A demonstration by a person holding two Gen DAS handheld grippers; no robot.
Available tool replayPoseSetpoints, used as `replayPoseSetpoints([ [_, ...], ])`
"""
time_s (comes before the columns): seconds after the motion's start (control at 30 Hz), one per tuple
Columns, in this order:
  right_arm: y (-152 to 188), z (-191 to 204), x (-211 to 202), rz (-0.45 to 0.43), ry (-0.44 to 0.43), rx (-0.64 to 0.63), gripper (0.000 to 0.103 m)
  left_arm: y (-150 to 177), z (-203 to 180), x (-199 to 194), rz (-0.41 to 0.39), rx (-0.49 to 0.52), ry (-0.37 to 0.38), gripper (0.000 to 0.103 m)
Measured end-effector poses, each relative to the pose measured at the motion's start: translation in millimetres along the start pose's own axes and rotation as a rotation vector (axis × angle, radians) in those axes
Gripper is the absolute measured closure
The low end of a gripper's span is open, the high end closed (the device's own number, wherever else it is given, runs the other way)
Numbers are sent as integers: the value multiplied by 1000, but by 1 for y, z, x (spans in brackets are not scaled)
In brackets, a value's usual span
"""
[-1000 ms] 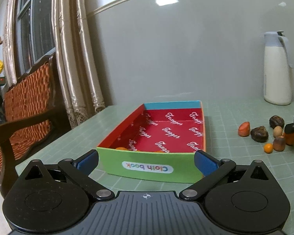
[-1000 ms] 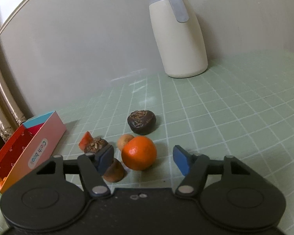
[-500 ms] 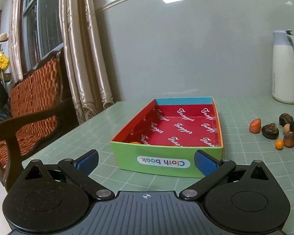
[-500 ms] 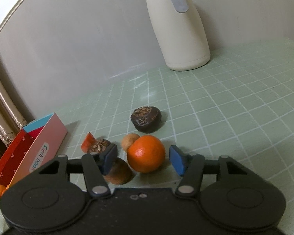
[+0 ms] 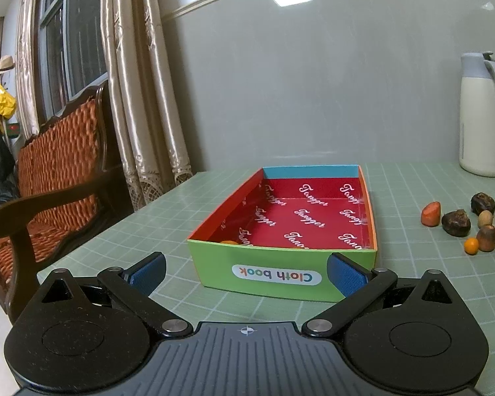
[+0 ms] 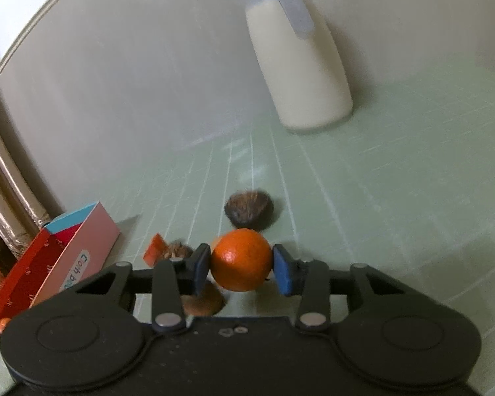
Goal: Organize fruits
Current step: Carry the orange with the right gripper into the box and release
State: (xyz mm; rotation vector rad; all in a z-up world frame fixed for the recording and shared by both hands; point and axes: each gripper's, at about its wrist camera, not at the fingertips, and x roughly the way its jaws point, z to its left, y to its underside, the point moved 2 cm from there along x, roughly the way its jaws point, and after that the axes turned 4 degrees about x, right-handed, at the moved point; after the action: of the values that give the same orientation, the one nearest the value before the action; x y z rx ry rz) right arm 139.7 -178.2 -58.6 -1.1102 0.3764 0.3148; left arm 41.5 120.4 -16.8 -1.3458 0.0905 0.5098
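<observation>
Two tongs are at work, and we start with the view from the left one. The left tongs [image 5: 246,272] stand wide open with nothing between the pads, hanging just in front of the box [image 5: 274,277] on the bench [image 5: 148,231]. We count one box, with one small orange fruit [image 5: 228,241] peeking over its near wall. To the right of the box lies the loose pile: two dark wrinkled fruits [image 5: 456,222], one orange-red wedge [image 5: 431,214], one pale nut-like piece [image 5: 485,219], one brown piece [image 5: 486,238] and one tiny orange ball [image 5: 471,246]. One white jug [image 5: 481,115] stands at the back.

From the right-hand view, the right tongs [image 6: 242,269] are closing on the one orange [image 6: 241,259], which sits squarely between the two blue pads; both pads look to be touching its sides. The picture is blurred, so we cannot say how firm the grip is. Here we count one dark fruit [image 6: 248,209] behind the orange, one wedge [image 6: 154,248], one more dark fruit beside it and one brown piece [image 6: 203,302] under the left pad.

To do this step well, we judge that we should finish the squeeze gently across the widest part of the orange, since a round skin slips easily. We should then lift straight up, clear of the brown piece, before swinging left over the box.
</observation>
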Motion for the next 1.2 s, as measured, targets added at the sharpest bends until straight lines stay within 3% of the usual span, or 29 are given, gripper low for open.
replayPoseSetpoints([
  [0.2, -1, 11, -7, -22, -44, -43, 63, 2, 9, 0, -1, -16, -26, 0],
  [0.33, 1, 28, -11, -21, -118, -69, 63, 7, 27, 2, 1, -39, -76, 0],
  [0.77, 34, 145, -4, 73, -387, -220, 63, 32, 96, 14, 84, -181, -188, 0],
  [0.97, 46, 173, -3, 59, -429, -293, 63, 38, 106, 17, 100, -188, -201, 0],
  [1.2, 52, 173, -6, 57, -442, -319, 60, 38, 103, 18, 102, -179, -190, 0],
])
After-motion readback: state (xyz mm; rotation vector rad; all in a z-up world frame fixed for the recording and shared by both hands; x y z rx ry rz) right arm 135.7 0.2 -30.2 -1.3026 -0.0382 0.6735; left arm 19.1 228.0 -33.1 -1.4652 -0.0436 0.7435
